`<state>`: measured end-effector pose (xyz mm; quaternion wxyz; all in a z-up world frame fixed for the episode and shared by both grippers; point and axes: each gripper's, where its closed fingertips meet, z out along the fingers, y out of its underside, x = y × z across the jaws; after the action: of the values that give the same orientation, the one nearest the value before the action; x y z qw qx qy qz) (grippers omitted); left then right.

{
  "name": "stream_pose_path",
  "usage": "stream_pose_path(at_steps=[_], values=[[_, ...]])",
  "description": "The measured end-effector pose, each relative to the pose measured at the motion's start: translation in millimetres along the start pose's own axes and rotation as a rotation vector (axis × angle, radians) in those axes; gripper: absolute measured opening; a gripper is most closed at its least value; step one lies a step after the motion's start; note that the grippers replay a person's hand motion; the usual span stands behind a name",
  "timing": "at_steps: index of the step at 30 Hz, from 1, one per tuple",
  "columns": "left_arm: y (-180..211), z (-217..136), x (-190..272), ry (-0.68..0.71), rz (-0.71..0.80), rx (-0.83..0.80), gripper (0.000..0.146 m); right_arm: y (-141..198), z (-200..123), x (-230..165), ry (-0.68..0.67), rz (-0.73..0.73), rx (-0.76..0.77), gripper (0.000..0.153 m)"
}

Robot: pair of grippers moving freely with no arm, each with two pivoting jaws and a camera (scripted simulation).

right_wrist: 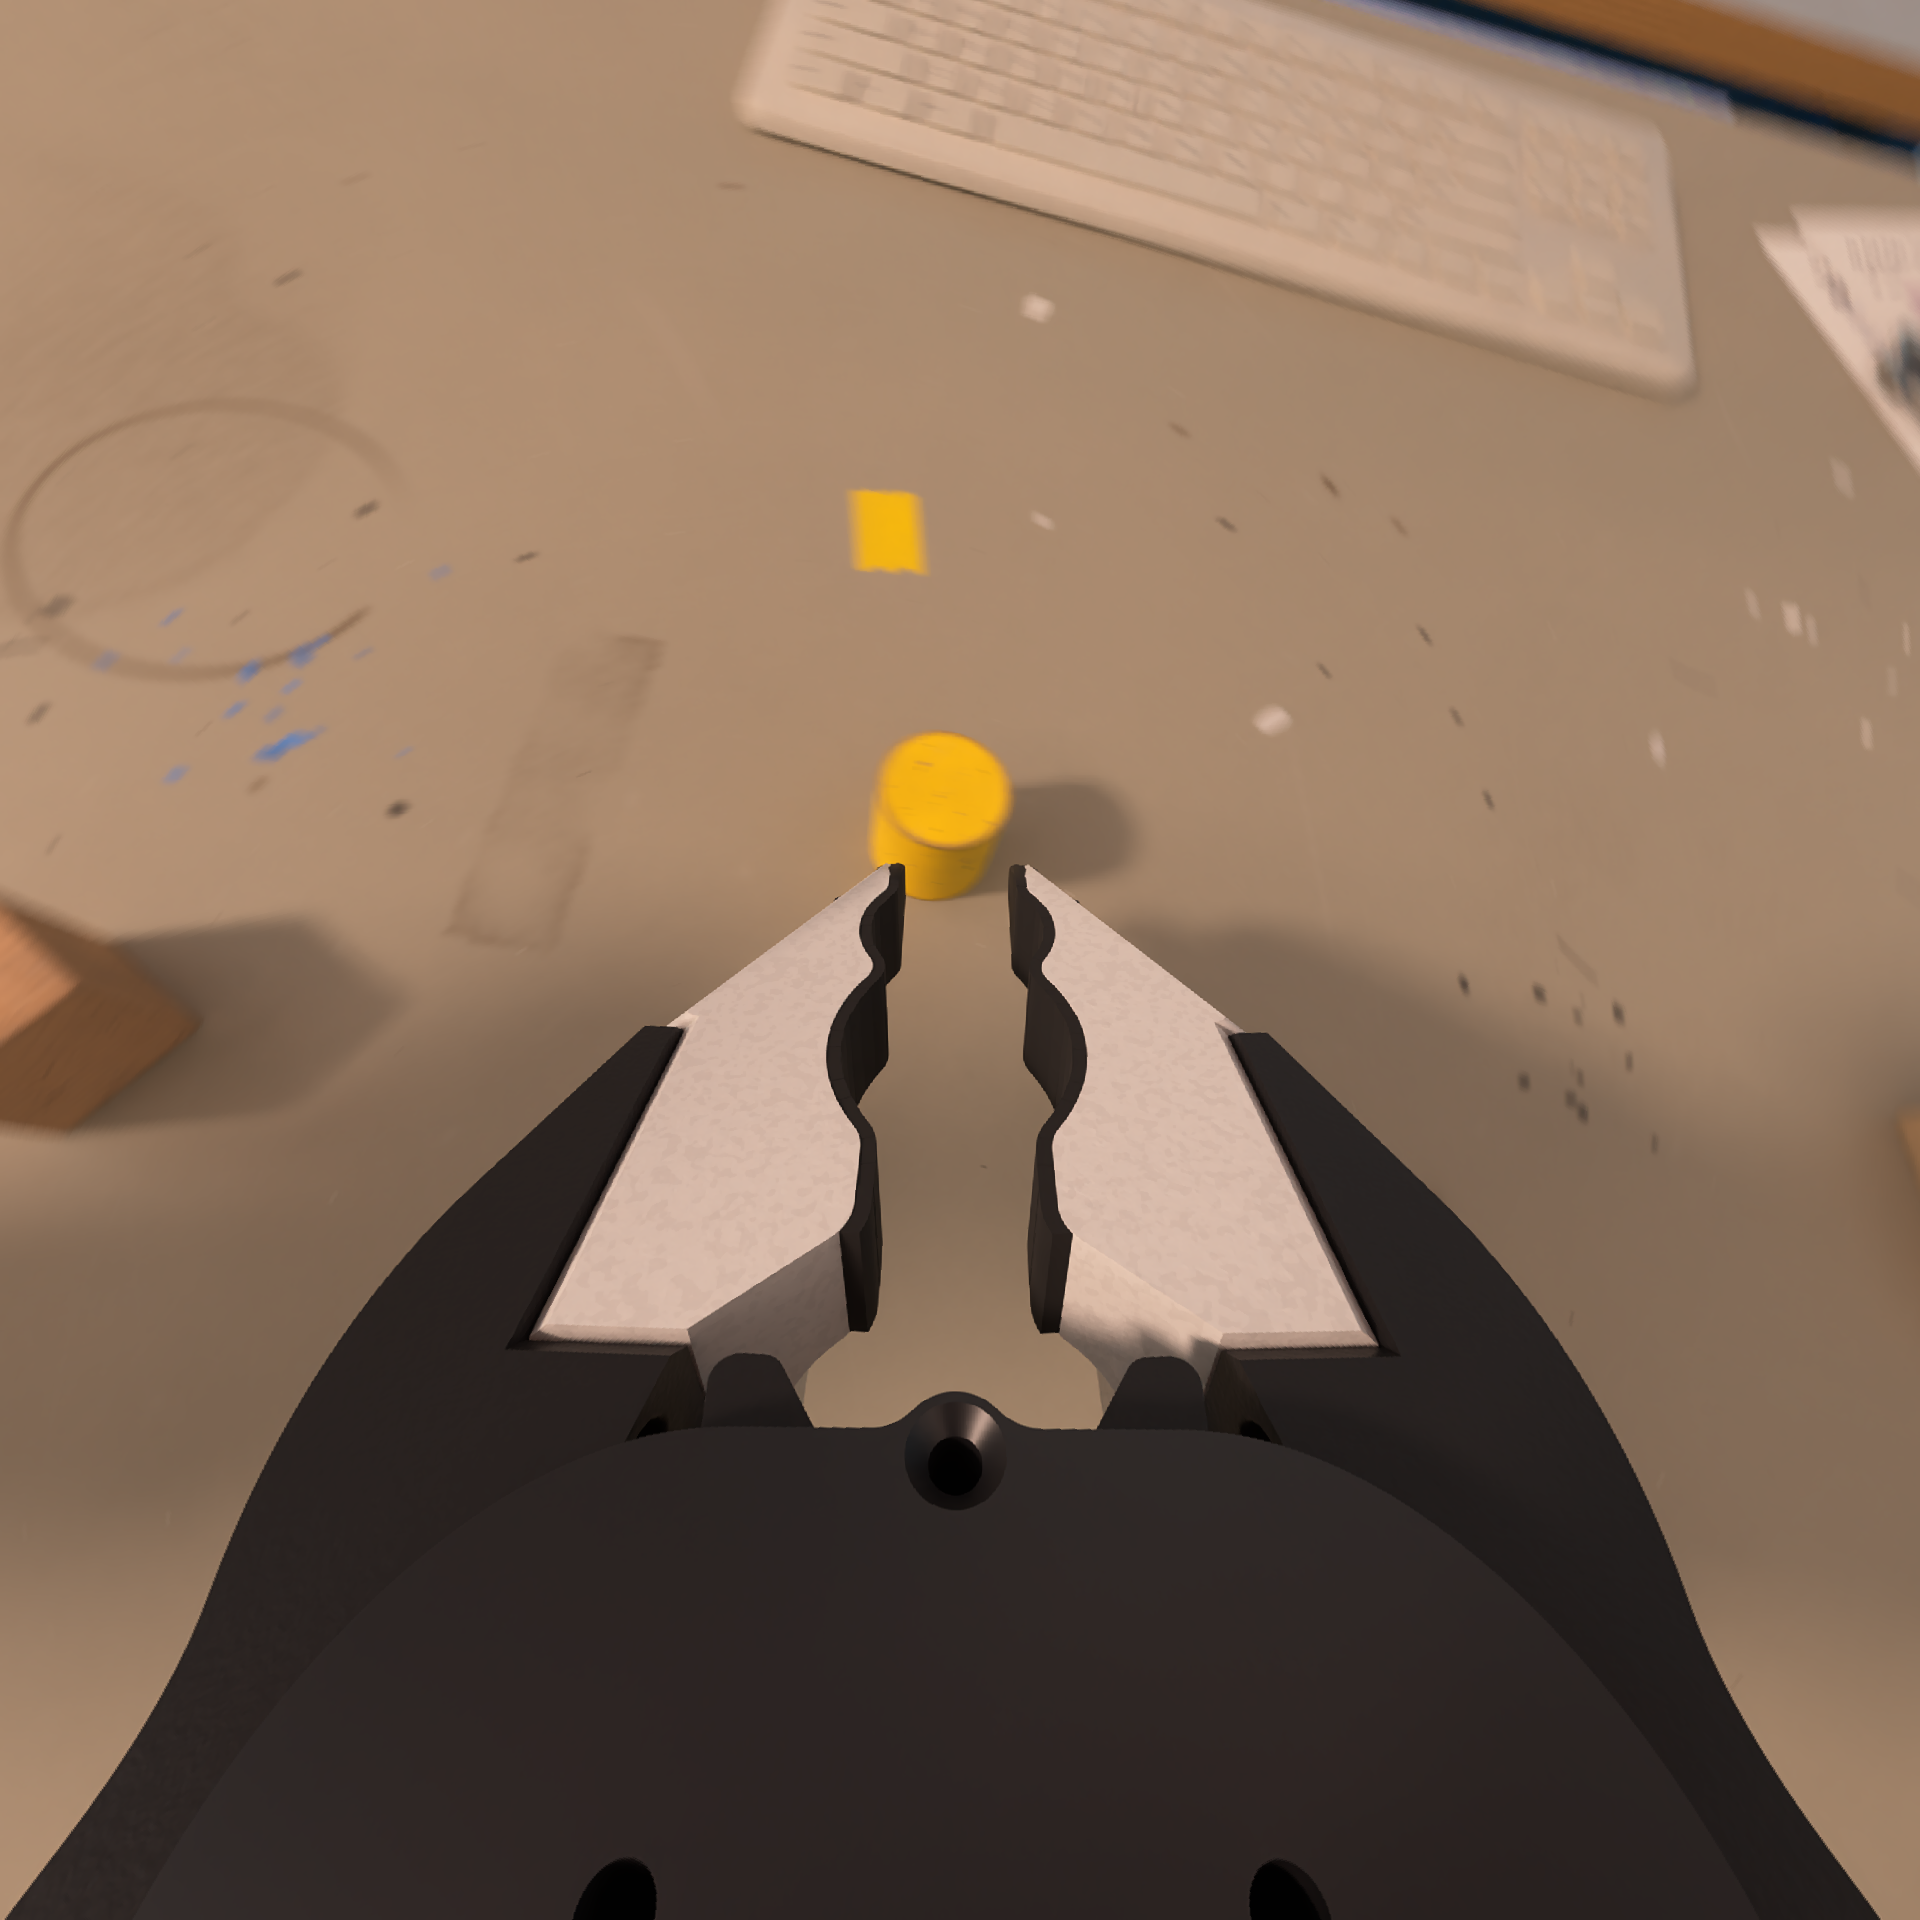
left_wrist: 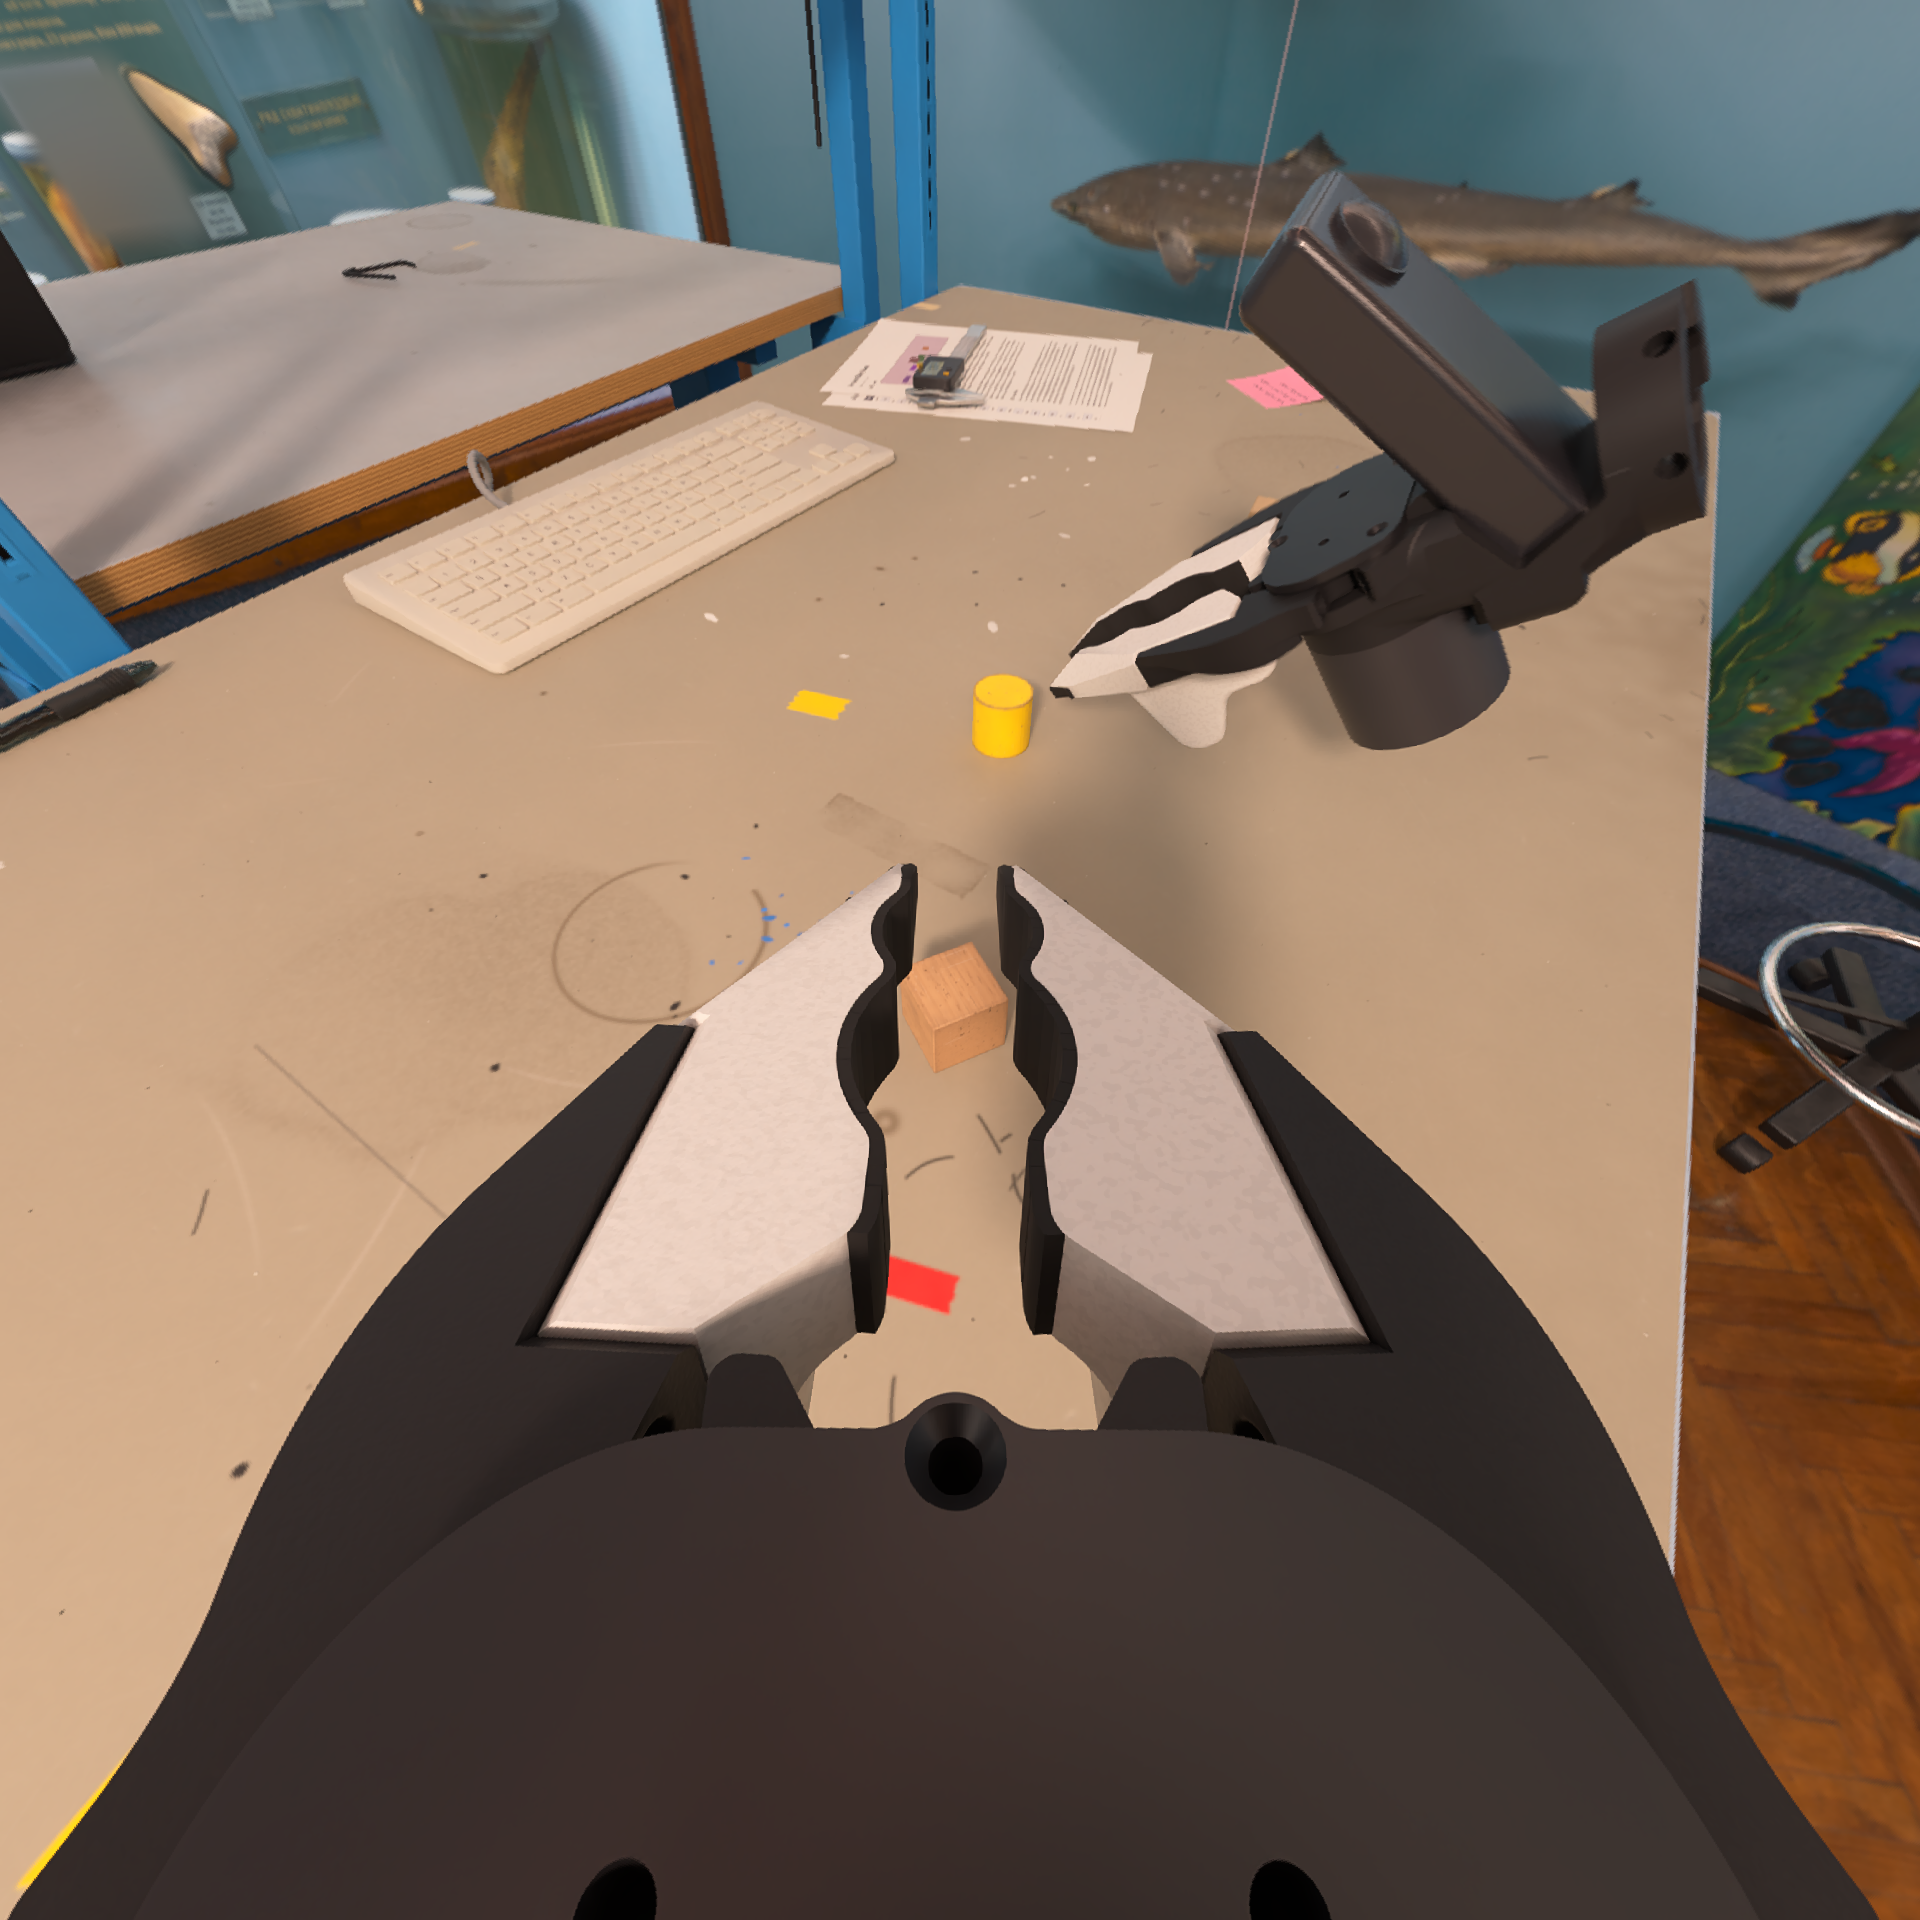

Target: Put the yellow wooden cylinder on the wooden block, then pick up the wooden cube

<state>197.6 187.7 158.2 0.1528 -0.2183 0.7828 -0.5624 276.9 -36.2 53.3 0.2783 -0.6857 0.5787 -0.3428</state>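
Observation:
The yellow wooden cylinder (left_wrist: 1002, 715) stands upright on the tan table (left_wrist: 416, 1039). In the right wrist view it (right_wrist: 940, 810) is just beyond the fingertips of my right gripper (right_wrist: 956, 878), which is open and empty. That gripper also shows in the left wrist view (left_wrist: 1062, 686), low over the table just right of the cylinder. The wooden cube (left_wrist: 954, 1006) rests on the table and shows between the fingers of my open left gripper (left_wrist: 956, 878). The cube is also at the left edge of the right wrist view (right_wrist: 73, 1018). A wooden sliver (right_wrist: 1910, 1143) shows at the right edge.
A white keyboard (left_wrist: 623, 530) lies at the back left, with papers (left_wrist: 1039, 379) and a caliper (left_wrist: 945, 374) behind it. A pink note (left_wrist: 1273, 387), yellow tape (left_wrist: 818, 704) and red tape (left_wrist: 922, 1283) lie flat. The table's right edge (left_wrist: 1699, 935) drops to a wooden floor.

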Motion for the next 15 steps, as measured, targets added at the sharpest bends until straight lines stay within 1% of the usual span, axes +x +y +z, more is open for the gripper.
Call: stream_pose_path(at_steps=[1, 3, 5, 7, 11, 12, 15], values=[[2, 1, -1, -0.002, 0.002, -0.008, 0.015, -3, -2, -11, -0.026, -0.083, 0.012, 0.02], [4, 1, -3, -0.015, 0.009, -0.021, 0.015, -6, -8, -26, -0.022, -0.227, 0.013, 0.02], [7, -1, -7, -0.028, 0.014, -0.029, 0.015, -7, -17, -34, -0.011, -0.319, 0.029, 0.02], [8, -3, -10, -0.036, 0.013, -0.032, 0.015, -5, -26, -39, -0.037, -0.349, 0.027, 0.02], [7, -6, -15, -0.049, 0.007, -0.022, 0.015, -4, -45, -43, -0.12, -0.354, 0.068, 0.021], [7, -7, -16, -0.053, 0.009, -0.021, 0.015, -5, -49, -42, -0.128, -0.371, 0.084, 0.024], [8, -7, -19, -0.07, 0.01, -0.024, 0.015, -5, -49, -41, -0.184, -0.465, 0.092, 0.043]])
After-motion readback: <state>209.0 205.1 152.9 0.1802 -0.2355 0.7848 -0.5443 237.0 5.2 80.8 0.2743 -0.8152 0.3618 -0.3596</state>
